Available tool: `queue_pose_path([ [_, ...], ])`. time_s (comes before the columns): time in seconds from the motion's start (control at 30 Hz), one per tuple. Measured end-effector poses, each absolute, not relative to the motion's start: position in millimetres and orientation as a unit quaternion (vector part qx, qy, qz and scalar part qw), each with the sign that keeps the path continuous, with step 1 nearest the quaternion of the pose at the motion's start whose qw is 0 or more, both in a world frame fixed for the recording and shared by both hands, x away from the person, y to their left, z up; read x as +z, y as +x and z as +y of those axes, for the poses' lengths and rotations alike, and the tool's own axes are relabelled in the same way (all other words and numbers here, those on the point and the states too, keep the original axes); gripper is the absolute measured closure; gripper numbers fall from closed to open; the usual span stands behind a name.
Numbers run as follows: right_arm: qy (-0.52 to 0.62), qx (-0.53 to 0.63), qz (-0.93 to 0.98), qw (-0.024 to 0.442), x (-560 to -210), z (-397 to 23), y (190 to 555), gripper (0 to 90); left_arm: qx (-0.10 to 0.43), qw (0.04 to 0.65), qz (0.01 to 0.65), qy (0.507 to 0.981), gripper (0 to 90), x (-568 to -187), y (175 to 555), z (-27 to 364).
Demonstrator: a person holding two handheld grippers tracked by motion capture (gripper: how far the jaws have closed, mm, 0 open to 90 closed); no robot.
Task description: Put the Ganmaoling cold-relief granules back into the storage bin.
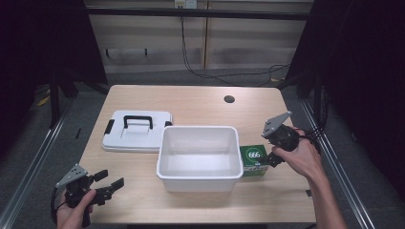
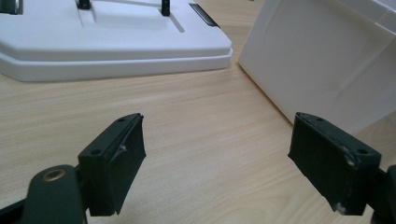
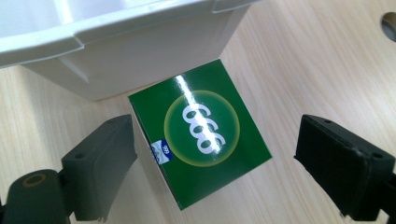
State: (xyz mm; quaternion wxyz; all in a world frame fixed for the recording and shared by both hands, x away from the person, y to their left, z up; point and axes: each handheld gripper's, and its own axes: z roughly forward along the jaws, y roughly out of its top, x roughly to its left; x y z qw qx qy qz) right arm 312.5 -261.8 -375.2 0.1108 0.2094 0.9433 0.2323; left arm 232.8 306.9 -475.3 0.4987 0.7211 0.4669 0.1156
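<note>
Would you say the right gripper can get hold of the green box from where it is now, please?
Probably yes. The right gripper hangs open just above the green box, one jaw on either side, with nothing between. The white bin stands close behind the box but leaves both gripped sides free.

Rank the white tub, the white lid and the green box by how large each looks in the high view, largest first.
1. White tub
2. White lid, a little smaller; being farther back may shrink it
3. Green box, clearly smallest
</note>
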Motion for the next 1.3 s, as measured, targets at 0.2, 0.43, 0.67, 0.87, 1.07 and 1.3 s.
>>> queue_pose_path([
  [0.2, 0.178, 0.204, 0.959, 0.088, -381.1, -254.5, 324.5, 9.6, 0.114, 0.498, 0.466, 0.723, 17.8, -475.2, 232.5, 306.4],
  [0.43, 0.159, 0.188, 0.966, 0.076, -389.1, -247.7, 335.4, 9.4, 0.114, 0.498, 0.466, 0.722, 17.8, -475.3, 232.6, 306.3],
  [0.67, 0.133, 0.17, 0.974, 0.069, -394.6, -241.2, 339.6, 9.4, 0.114, 0.499, 0.466, 0.722, 17.8, -475.4, 232.7, 306.5],
  [0.87, 0.116, 0.154, 0.98, 0.054, -400.0, -237.8, 341.1, 9.4, 0.113, 0.498, 0.466, 0.722, 17.8, -475.6, 232.6, 305.2],
  [1.07, 0.108, 0.147, 0.983, 0.036, -401.9, -237.4, 343.8, 9.5, 0.112, 0.499, 0.466, 0.722, 17.8, -475.7, 232.6, 306.2],
  [1.3, 0.099, 0.141, 0.985, 0.018, -406.0, -236.9, 347.1, 9.5, 0.111, 0.499, 0.466, 0.722, 17.8, -475.8, 233.0, 305.4],
])
